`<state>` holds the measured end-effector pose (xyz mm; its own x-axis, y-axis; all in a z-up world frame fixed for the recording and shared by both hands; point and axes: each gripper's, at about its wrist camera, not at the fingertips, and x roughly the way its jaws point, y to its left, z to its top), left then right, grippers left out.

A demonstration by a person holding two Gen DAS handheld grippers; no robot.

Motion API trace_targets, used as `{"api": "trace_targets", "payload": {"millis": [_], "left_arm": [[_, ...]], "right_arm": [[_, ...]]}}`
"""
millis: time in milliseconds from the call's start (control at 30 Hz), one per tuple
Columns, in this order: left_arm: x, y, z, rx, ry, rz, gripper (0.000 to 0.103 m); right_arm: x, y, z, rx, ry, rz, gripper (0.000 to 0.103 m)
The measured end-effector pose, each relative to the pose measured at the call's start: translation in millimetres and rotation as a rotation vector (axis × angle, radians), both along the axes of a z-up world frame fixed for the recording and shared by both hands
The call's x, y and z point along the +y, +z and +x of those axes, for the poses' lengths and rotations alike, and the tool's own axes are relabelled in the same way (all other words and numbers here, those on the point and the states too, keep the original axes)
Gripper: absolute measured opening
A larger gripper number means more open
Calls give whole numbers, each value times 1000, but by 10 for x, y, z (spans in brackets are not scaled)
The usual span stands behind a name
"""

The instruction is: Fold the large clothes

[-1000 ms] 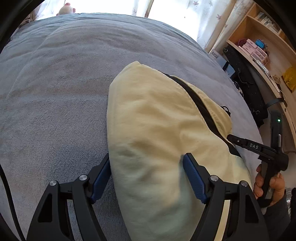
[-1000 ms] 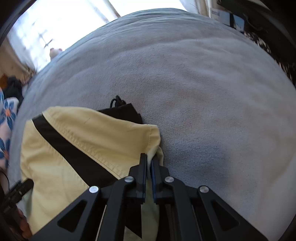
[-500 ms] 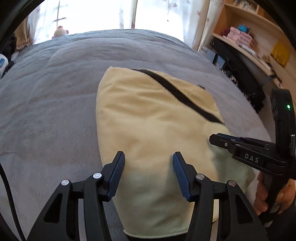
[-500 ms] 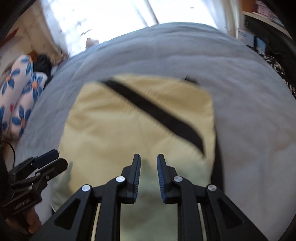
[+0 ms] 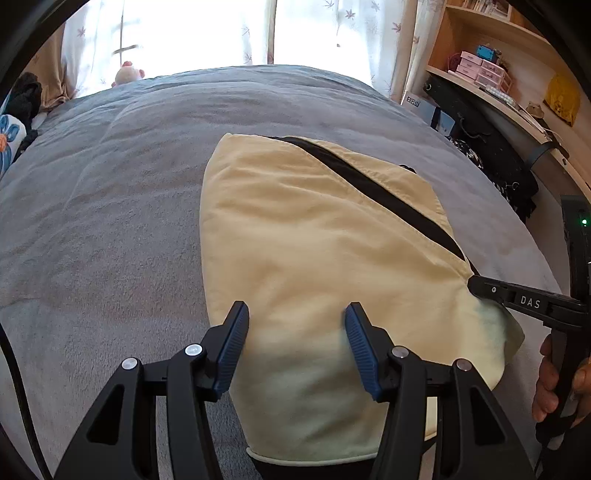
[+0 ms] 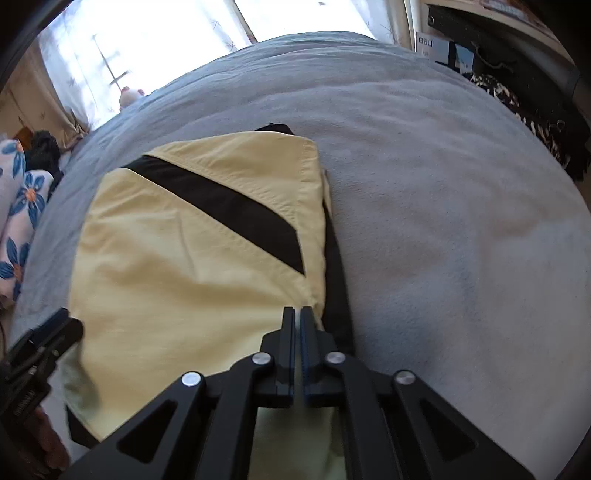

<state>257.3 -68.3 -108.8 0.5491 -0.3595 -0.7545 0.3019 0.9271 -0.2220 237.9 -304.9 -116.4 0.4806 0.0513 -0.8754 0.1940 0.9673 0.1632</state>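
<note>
A pale yellow garment (image 5: 317, 258) with a black diagonal stripe (image 6: 221, 206) lies folded into a thick, roughly rectangular bundle on the grey blanket (image 5: 110, 221) of a bed, near the edge closest to the person.

The left tongs (image 5: 295, 343) hang over the near end of the bundle with their blue-padded fingers (image 5: 232, 343) standing apart — the cloth lies beneath and between them, but the pads do not press on it. They narrowed a little within the last second.

The right tongs (image 6: 297, 314) have just been closing and now sit together at the garment's near right corner, where the yellow cloth meets a black strip along its side. From the right wrist view the fingertips look pressed shut with the fabric edge at their tips; from the left wrist view the black finger marked "DAS" touches that same corner — whether a fold of cloth is truly pinched between them I cannot tell. A hand (image 5: 554, 384) grips the handle below.

Beyond the bed are bright curtains (image 5: 207, 33), a small plush toy (image 5: 127, 74) at the far edge, wooden shelves (image 5: 480, 66) to the right, and floral bedding (image 6: 18, 206) to the left.
</note>
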Motion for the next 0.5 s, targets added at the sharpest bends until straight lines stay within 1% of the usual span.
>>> {"api": "trace_targets", "payload": {"millis": [67,233,333,500], "left_arm": [[11,21,-6,15,7,-12,53],[45,94,-98,41,20,-52,55],[58,154,-208,46,27,-50,55],[97,278,-425,43,35,-60,55]], "right_arm": [[-3,59,-19,-6,-11,40,3],[96,174,-247,-22,-21,60,3],[127,236,-403,-33,-34,91,3],[209,350,-658,-60,-43,114,3]]}}
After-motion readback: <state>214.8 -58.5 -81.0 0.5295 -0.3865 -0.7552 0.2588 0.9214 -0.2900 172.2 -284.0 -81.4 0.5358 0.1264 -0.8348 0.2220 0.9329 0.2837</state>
